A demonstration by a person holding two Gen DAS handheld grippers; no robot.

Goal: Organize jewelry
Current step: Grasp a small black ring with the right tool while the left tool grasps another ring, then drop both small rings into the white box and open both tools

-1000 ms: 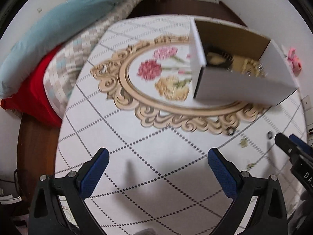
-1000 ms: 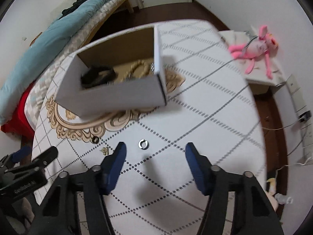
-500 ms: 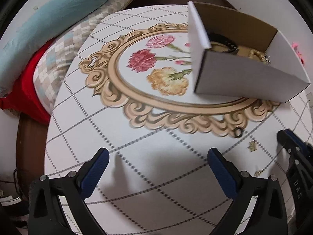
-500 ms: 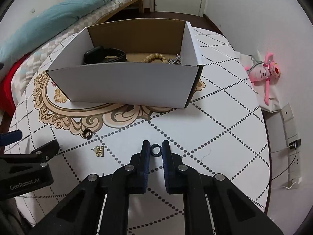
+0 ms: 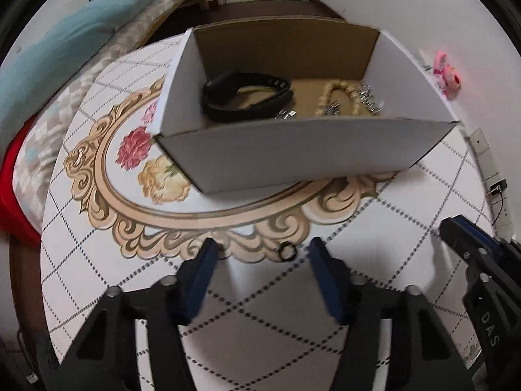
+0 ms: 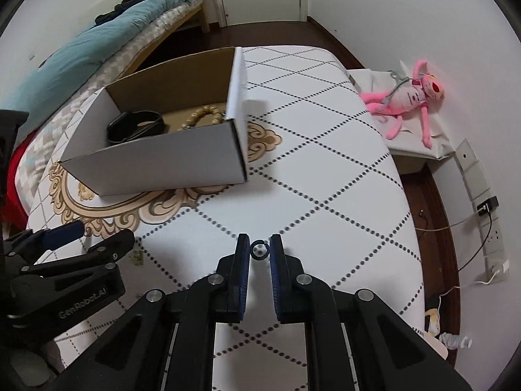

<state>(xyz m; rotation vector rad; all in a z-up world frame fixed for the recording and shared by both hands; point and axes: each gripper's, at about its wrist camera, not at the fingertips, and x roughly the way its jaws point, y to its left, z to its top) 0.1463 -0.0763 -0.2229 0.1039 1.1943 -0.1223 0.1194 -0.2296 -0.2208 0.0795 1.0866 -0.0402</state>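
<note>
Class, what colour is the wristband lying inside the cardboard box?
Black; the wristband shows best in the left wrist view.

one cardboard box [image 5: 302, 150]. inside the box: one black band [image 5: 244, 101], one beaded bracelet [image 5: 338, 96]. outside the box, near its front wall: two rings, one dark [image 5: 286, 251], one pinched [image 6: 259, 249]; one small gold piece [image 6: 138, 258].
</note>
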